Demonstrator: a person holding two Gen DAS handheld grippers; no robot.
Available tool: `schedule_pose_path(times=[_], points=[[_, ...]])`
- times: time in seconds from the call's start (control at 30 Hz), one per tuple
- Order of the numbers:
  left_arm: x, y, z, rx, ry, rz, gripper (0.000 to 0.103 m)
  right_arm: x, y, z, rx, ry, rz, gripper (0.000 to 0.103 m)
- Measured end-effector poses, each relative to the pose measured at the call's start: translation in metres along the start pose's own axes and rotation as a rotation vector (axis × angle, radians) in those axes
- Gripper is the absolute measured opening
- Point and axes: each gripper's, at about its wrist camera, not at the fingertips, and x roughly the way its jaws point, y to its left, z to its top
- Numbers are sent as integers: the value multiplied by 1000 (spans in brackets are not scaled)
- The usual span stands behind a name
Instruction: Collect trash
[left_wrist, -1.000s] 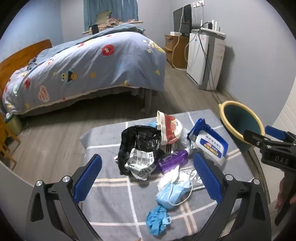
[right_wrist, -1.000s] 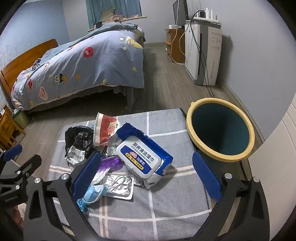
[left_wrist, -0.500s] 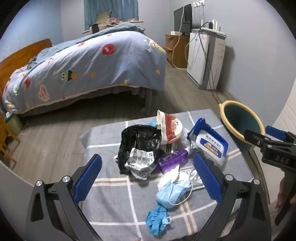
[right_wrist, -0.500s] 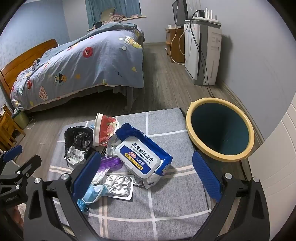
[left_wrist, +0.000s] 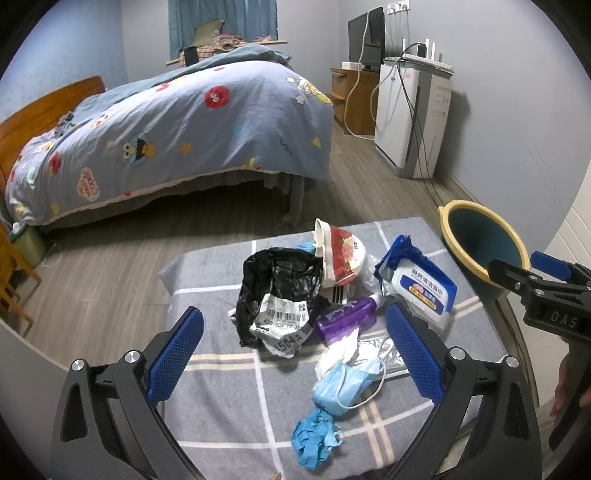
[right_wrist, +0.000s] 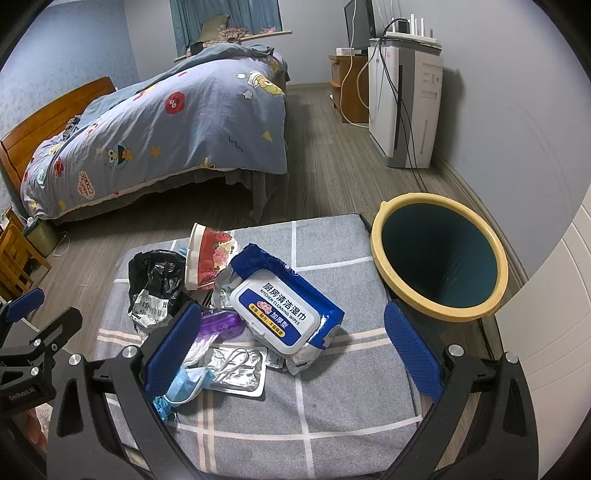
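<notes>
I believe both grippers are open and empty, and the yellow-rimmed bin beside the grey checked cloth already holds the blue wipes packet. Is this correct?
Not quite. The blue wipes packet still lies on the grey checked cloth; the right wrist view shows the yellow-rimmed bin with nothing inside. The left gripper and right gripper are indeed open and empty.

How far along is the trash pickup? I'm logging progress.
Nothing looks binned: what shows of the bin inside is bare. Nothing is in hand; left gripper and right gripper are open. Wipes pack, black bag, mask remain on the cloth.
</notes>
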Motion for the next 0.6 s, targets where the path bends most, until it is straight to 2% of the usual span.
schedule_pose_path(times=[0.6], points=[[3, 1, -2, 0, 2, 1, 98, 1, 0, 0, 0, 4, -1, 98]])
